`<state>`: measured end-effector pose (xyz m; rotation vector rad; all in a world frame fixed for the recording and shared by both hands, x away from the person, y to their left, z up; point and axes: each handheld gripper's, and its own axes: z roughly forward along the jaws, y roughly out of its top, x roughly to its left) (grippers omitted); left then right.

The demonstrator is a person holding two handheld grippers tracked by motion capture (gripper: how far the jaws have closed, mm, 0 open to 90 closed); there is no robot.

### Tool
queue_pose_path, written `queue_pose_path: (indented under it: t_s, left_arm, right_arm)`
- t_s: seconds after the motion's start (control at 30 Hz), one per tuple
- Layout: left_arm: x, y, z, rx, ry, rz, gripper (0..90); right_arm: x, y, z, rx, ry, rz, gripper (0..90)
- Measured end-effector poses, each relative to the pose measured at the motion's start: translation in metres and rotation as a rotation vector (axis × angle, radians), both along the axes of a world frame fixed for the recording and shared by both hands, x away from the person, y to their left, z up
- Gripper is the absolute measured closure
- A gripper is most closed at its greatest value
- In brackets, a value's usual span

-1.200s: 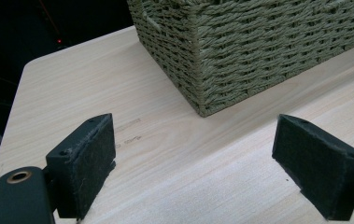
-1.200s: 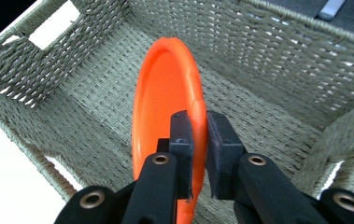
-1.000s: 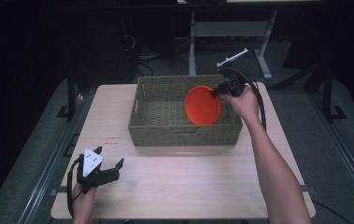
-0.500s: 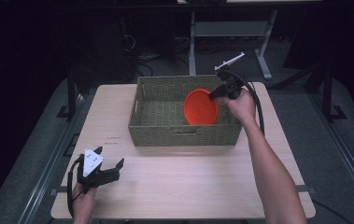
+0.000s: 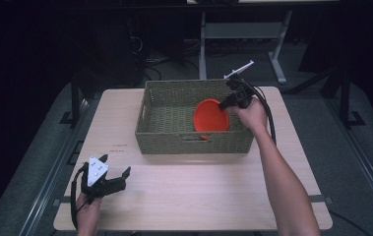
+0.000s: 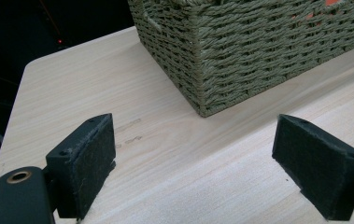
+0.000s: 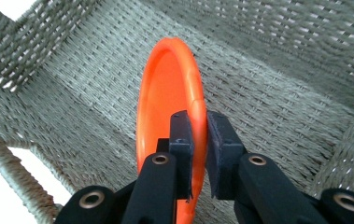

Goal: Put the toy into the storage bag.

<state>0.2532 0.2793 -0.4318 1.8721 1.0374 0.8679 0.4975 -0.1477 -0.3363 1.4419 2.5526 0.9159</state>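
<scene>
Your right gripper [image 7: 198, 133] has its jaws pinched on the rim of the orange plate [image 7: 165, 88], held on edge inside the wicker basket [image 5: 169, 110], toward its right end, face turned along the basket's length. Its lower rim sits close above the woven floor, straight below your grip. Your left gripper [image 6: 193, 158], jaws spread and empty, rests near the table's [image 5: 199, 191] front left corner, well apart. No readable writing anywhere.
</scene>
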Motion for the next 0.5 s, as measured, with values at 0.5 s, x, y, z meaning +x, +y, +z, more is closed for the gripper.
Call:
queue_pose_path:
  t_s: [0.5]
  left_arm:
    - [0.001, 0.0, 0.0, -0.001, 0.003, 0.007, 12.8]
  right_arm:
    - [0.002, -0.01, -0.016, -0.005, 0.041, -0.03, 79.1]
